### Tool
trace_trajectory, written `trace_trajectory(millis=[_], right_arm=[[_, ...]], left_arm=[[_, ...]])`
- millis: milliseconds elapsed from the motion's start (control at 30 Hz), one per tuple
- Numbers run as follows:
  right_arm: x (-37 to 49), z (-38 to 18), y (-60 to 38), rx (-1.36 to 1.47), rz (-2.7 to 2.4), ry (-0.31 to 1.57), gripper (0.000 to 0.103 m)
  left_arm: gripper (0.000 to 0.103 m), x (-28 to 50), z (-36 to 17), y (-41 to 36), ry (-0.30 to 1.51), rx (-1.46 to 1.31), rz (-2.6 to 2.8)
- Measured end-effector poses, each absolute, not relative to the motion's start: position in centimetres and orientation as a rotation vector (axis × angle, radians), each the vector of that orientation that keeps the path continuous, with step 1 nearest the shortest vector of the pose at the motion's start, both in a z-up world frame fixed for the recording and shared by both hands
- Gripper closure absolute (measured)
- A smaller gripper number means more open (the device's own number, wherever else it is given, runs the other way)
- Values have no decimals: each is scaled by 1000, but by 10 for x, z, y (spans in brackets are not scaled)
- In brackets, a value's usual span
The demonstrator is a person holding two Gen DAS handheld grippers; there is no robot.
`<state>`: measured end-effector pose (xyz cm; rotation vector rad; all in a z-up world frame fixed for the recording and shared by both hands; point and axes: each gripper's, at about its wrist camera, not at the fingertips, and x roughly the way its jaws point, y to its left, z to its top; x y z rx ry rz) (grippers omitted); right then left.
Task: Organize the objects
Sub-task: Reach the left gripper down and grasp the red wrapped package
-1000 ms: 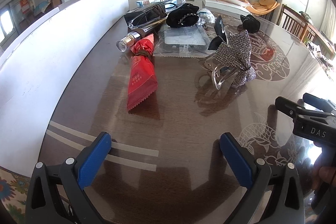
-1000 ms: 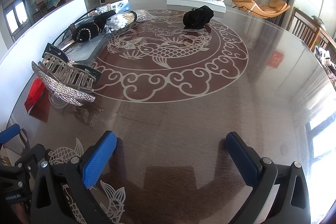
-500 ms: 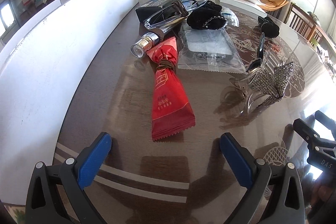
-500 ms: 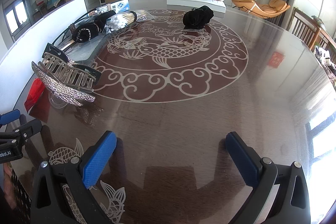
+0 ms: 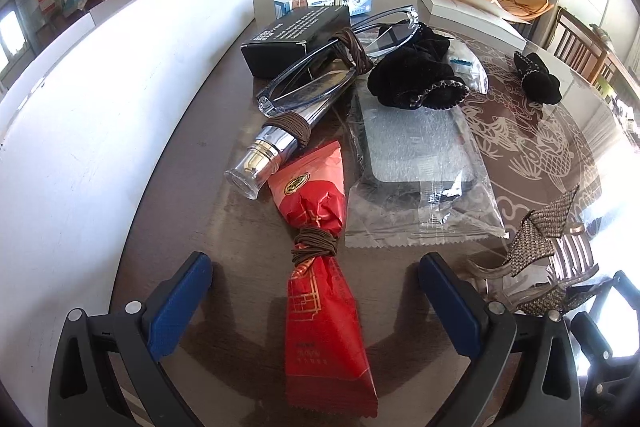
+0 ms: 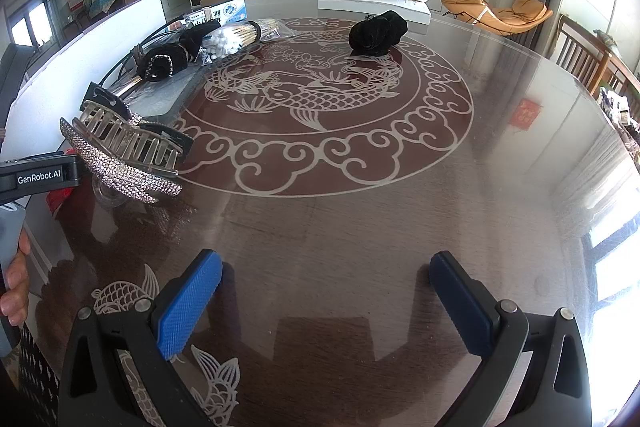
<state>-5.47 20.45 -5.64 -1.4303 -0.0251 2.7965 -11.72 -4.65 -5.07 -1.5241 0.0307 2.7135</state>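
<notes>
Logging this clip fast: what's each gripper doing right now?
Left gripper: open, empty, red packet lying between its fingers.
Right gripper: open, empty, over bare table.

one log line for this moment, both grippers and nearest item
left gripper: open, astride red packet | right gripper: open, over bare table | hair claw: on table, untouched

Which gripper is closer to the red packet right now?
Left. The left gripper is open with the red packet lying between its fingers. The right gripper is open over bare table, well off to the packet's right.
</notes>
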Motion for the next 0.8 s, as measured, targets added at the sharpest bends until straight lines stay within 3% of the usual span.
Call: trace_trajectory(millis=[700, 733, 800], right_arm=[[-55, -57, 205, -1430, 2797, -25, 0], [-55, -57, 205, -1430, 2797, -25, 0], [-55, -57, 205, -1430, 2797, -25, 0]], left_arm=[[0, -119, -50, -46, 41, -1511, 2707], [6, -117, -49, -46, 44, -1497, 2710], [34, -112, -44, -46, 50, -1457, 2720]])
